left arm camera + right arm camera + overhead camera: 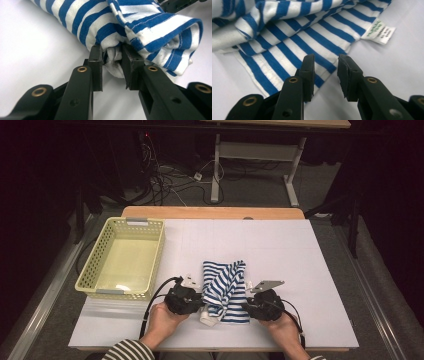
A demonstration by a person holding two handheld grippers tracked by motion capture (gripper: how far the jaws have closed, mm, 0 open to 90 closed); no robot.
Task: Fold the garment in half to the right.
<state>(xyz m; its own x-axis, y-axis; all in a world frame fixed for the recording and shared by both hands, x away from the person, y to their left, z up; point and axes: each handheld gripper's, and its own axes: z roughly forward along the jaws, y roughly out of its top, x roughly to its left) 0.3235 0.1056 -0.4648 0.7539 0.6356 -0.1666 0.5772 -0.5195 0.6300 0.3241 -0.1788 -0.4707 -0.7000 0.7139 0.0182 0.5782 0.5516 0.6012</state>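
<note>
A blue-and-white striped garment lies crumpled on the white tabletop, near the front edge. My left gripper is at its left side. In the left gripper view the jaws pinch a white fold of the garment between their pads. My right gripper is at the garment's right side. In the right gripper view its jaws stand apart just above the hemmed edge of the garment, with nothing between them. A white care label sticks out from the cloth's far edge.
A pale yellow plastic basket stands on the left of the table, with nothing seen in it. Bare white surface stretches behind and to the right of the garment. Cables and table legs are on the floor beyond the far edge.
</note>
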